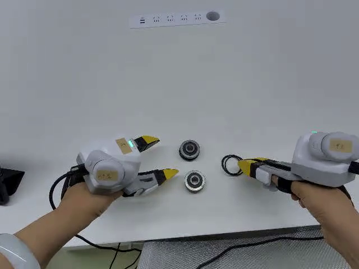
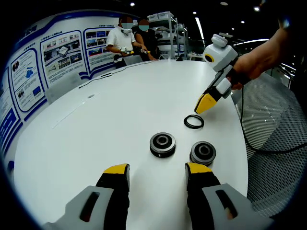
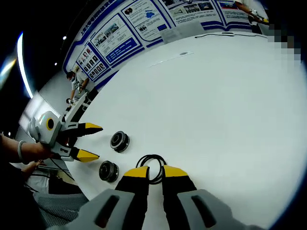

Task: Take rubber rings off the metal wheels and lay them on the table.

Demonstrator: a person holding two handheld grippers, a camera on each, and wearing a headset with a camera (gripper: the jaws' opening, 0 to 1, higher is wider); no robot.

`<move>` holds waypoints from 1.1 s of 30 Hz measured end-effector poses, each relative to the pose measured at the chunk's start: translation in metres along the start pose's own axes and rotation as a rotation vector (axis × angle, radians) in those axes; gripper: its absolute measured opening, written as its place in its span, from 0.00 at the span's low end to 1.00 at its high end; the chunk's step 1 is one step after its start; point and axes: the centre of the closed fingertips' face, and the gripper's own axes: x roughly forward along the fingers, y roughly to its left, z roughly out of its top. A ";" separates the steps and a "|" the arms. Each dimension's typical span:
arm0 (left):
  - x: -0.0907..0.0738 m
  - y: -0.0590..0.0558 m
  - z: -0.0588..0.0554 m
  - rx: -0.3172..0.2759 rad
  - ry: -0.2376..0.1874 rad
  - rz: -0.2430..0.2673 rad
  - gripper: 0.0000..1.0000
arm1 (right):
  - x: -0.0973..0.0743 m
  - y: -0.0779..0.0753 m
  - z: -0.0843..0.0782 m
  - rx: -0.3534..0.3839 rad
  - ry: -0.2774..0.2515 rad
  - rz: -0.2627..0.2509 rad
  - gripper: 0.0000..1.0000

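Note:
Two metal wheels stand on the white table (image 1: 269, 101), one farther (image 1: 189, 149) and one nearer (image 1: 194, 181); the left gripper view shows them too, the farther one (image 2: 162, 143) and the nearer one (image 2: 203, 152). To their right a black rubber ring (image 1: 231, 165) (image 2: 194, 121) (image 3: 152, 165) lies flat on the table. My left gripper (image 1: 160, 157) (image 2: 157, 170) is open just left of the wheels, with nothing between its jaws. My right gripper (image 1: 245, 165) (image 3: 156, 171) is shut, its yellow tips at the ring's right edge and slightly above it, not holding it.
A white power strip (image 1: 176, 18) lies at the table's far side. A black object (image 1: 8, 182) sits at the left edge. Cables hang over the front edge near a grey mesh seat (image 1: 224, 252). People (image 2: 127, 40) stand far behind the table.

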 end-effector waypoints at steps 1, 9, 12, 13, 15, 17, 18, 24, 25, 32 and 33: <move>0.000 0.000 0.000 0.000 0.000 0.000 0.48 | 0.000 -0.002 0.001 -0.021 0.000 -0.014 0.15; 0.002 0.000 0.005 0.003 -0.006 -0.001 0.46 | 0.004 0.001 0.015 -0.125 -0.040 -0.034 0.21; 0.003 0.000 0.009 0.005 -0.014 -0.001 0.44 | 0.007 0.006 0.019 -0.131 -0.046 -0.022 0.22; 0.004 0.000 0.010 0.009 -0.015 -0.002 0.43 | 0.008 0.007 0.020 -0.131 -0.050 -0.017 0.22; 0.005 0.000 0.013 0.010 -0.020 -0.003 0.41 | 0.011 0.011 0.021 -0.125 -0.051 -0.003 0.22; 0.006 0.001 0.016 0.012 -0.022 -0.003 0.39 | 0.014 0.014 0.022 -0.121 -0.051 0.005 0.22; 0.007 0.000 0.018 0.012 -0.025 -0.004 0.39 | 0.015 0.017 0.022 -0.118 -0.051 0.015 0.22; 0.011 -0.002 0.026 0.018 -0.039 -0.017 0.30 | 0.022 0.030 0.027 -0.087 -0.059 0.057 0.21; 0.012 -0.003 0.027 0.018 -0.040 -0.020 0.29 | 0.023 0.032 0.027 -0.080 -0.061 0.065 0.21; 0.018 -0.007 0.033 0.023 -0.043 -0.033 0.25 | 0.031 0.044 0.028 -0.040 -0.058 0.105 0.21; 0.020 -0.007 0.034 0.023 -0.042 -0.035 0.24 | 0.033 0.046 0.028 -0.028 -0.056 0.113 0.21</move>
